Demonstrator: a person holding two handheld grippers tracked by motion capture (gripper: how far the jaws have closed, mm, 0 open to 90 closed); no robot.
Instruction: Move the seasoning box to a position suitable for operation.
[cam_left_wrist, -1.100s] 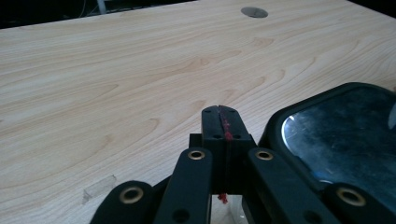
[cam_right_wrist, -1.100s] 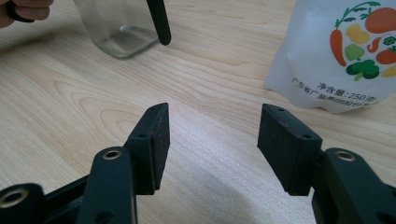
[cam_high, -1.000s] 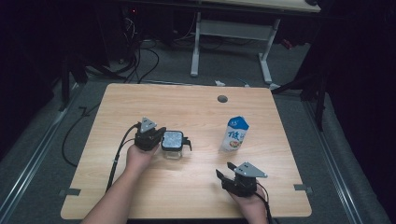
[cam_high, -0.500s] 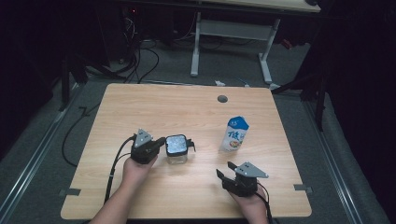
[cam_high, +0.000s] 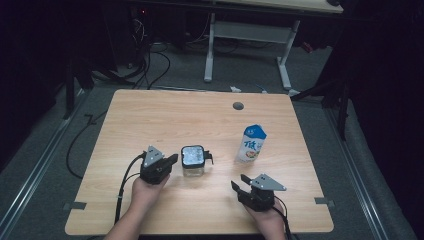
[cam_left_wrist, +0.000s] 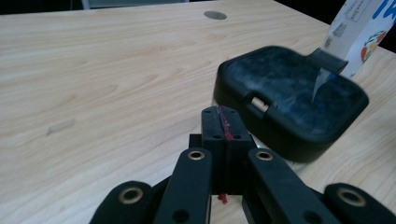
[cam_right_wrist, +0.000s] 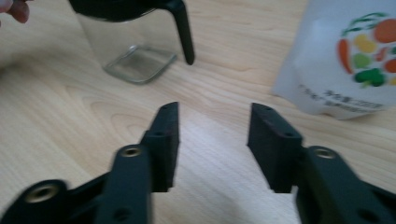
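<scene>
A small square container (cam_high: 193, 161) of clear glass is seen standing upright on the wooden table (cam_high: 150, 115), in the near half and slightly left of the middle. It is closed by a dark lid (cam_left_wrist: 292, 95) with rounded corners and a dusty, mottled top; a latch tab (cam_left_wrist: 330, 59) on one side is flipped up, and another black latch (cam_right_wrist: 183, 29) is seen hanging down the side facing the right gripper. Through the glass wall the square base (cam_right_wrist: 139, 63) can be made out, and nothing can be made out inside.

Just to the left of the container the left gripper (cam_high: 170, 161) is held above the table, apart from the lid, with its jaws pressed together and nothing between them. To the right of the container a white carton (cam_high: 251, 144) with a blue top and printed vegetables is stood upright. Nearer the table's front edge the right gripper (cam_high: 238, 183) is held with its jaws spread apart and nothing between them, pointed toward the gap between container and carton.
</scene>
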